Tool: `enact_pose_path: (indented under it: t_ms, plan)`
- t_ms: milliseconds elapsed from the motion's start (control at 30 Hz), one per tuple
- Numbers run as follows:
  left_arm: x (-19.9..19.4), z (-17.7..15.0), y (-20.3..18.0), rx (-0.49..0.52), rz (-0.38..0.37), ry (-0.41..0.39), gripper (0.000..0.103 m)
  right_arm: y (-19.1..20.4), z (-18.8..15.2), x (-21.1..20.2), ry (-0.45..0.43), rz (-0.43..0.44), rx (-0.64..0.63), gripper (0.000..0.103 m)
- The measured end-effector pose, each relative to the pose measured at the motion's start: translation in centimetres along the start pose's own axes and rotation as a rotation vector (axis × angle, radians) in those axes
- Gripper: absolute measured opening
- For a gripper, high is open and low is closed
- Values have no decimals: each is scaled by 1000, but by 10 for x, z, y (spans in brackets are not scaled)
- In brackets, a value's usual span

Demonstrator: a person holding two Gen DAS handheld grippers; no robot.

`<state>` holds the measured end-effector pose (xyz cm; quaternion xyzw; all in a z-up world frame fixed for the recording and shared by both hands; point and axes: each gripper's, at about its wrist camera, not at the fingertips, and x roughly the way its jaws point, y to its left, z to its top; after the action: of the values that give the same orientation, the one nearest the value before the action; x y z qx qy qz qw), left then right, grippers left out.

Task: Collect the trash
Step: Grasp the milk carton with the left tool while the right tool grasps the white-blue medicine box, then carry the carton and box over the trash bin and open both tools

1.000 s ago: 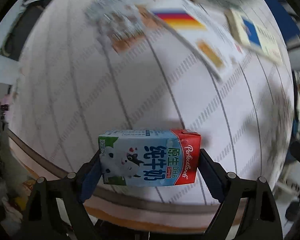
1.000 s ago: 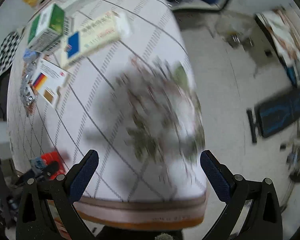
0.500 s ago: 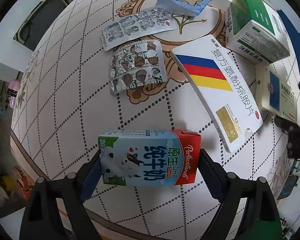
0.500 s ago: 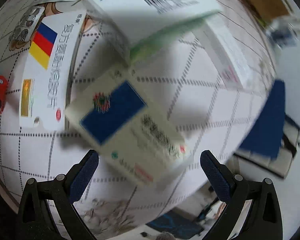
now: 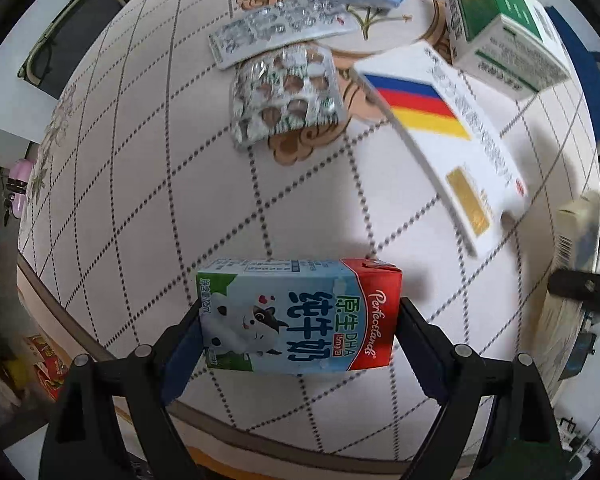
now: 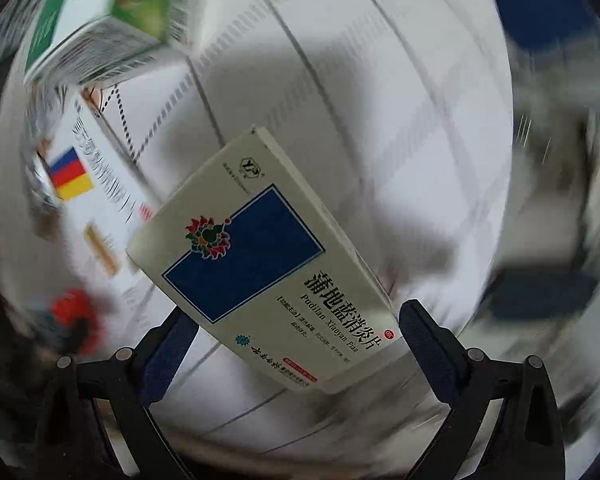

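The left hand-held gripper [image 5: 299, 334] grips a closed milk carton [image 5: 298, 316]; the right hand-held gripper [image 6: 299, 334] clamps a sealed medicine box [image 6: 260, 264].

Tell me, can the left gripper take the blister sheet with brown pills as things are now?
Probably not yet. The left gripper has its jaws closed on the milk carton, so they are full. The blister sheet itself lies uncovered on the tablecloth, with nothing on the cloth between them.

Glossy printed-card milk carton [image 5: 300, 316], matt cardboard medicine box [image 6: 268, 264], crinkled silver foil blister packs [image 5: 284, 96], quilted cloth tablecloth [image 5: 140, 160].
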<state>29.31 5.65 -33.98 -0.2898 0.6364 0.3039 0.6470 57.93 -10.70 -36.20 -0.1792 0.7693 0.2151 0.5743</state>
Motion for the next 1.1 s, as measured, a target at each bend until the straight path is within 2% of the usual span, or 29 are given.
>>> enact_pose_path:
  t_ms: [67,133,233,367,533,567,633,733,767,933,1100]
  plan:
    - [2,-3,5,2,-5,5,89,-10,-13,4,42,170,78,102]
    - [2,-2,7,12,-4,7,89,-14,-18,0,9,194,80,102]
    - [4,0,8,31,0,4,89,2,-35,-6,-86,65,-27,103]
    - [3,4,10,43,6,-3,89,26,-45,-2,-154,-53,-178,103]
    - [0,8,1,56,17,-5,89,51,-54,17,-182,-156,-231,102]
    - [1,9,2,55,17,-4,89,52,-54,22,-185,-171,-233,96]
    - [1,10,-4,53,18,-4,89,64,-56,28,-204,-204,-235,93]
    - [-1,10,-1,60,24,-9,89,64,-60,24,-232,-197,-221,78]
    - [-2,10,0,64,24,-12,89,74,-64,21,-241,-203,-221,77]
    - [-22,-1,-7,94,25,-53,89,81,-78,22,-247,-201,-193,76]
    - [-51,-17,-3,132,17,-124,89,73,-114,-1,-329,-179,-127,76]
